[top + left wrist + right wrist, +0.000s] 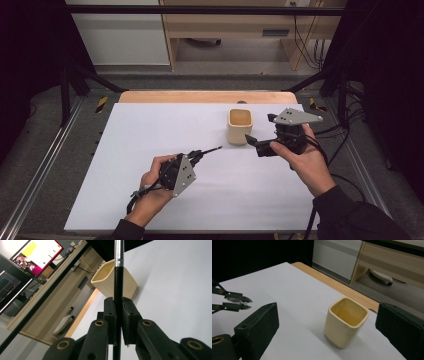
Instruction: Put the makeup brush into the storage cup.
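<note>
Up top, pen [118,277] tip cropped, left tongs [118,315] clamping barrel.

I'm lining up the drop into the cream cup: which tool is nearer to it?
Right. The right tool sits open just beside the cream cup, apart from it. The left tool is farther back, shut on a thin black rod pointing cupward.
</note>
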A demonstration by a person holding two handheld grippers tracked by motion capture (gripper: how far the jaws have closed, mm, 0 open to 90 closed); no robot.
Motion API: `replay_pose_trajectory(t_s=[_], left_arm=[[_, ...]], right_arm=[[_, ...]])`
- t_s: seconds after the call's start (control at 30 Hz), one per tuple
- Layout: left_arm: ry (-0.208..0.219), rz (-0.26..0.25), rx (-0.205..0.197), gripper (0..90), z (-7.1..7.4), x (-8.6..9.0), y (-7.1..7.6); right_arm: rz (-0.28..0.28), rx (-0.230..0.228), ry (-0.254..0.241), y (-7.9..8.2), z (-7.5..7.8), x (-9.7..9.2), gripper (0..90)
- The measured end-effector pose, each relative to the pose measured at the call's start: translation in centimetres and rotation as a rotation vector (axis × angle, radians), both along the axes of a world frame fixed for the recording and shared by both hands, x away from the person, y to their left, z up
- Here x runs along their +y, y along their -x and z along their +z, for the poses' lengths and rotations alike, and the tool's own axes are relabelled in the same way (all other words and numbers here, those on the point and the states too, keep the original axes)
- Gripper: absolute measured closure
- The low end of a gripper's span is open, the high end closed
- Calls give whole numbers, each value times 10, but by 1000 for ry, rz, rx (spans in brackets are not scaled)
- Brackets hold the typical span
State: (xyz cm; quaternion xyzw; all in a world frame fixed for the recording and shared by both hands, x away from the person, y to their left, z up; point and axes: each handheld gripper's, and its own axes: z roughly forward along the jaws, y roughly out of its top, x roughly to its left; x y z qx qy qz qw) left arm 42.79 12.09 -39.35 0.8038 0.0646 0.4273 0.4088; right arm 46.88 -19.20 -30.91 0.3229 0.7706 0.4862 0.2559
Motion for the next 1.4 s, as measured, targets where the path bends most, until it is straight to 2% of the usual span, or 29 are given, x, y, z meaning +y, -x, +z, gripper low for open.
replay_pose_trajectory(t_s=[0.07,0.17,0.37,0.5,0.53,0.63,0.7,0.73,0.87,0.9,0.97,1.07,1.17,1.2,1.4], left_arm=[[11,4,5,834,1,1,0],[56,10,26,834,4,5,-2],[166,11,92,834,8,12,-6],[250,2,147,835,12,15,-8],[283,2,169,835,14,17,-10],[313,3,191,835,16,18,-11],[359,8,217,835,18,21,-14],[359,8,217,835,18,21,-14],[429,10,250,834,20,27,-17],[429,10,250,835,20,27,-17],[472,3,276,835,20,28,-18],[511,2,302,834,21,31,-20],[540,6,322,834,21,32,-23],[566,6,337,834,21,33,-24],[611,13,358,835,23,33,-27]], right_arm=[[-13,-3,-17,2,-3,-1,49],[-19,-13,-20,4,-5,-1,49],[-18,-26,-38,9,-11,1,45],[-15,-42,-25,14,-17,6,46],[-13,-41,-28,15,-18,7,46],[-7,-37,-36,16,-21,11,46],[-6,-40,-40,16,-22,13,46],[-6,-40,-40,16,-22,13,46],[2,-45,-51,16,-24,16,56],[2,-45,-51,16,-24,16,56],[6,-45,-55,16,-25,17,49],[4,-44,-65,17,-27,19,45],[1,-48,-84,17,-28,21,40],[-1,-56,-102,17,-29,23,38],[0,-62,-154,17,-29,30,31]])
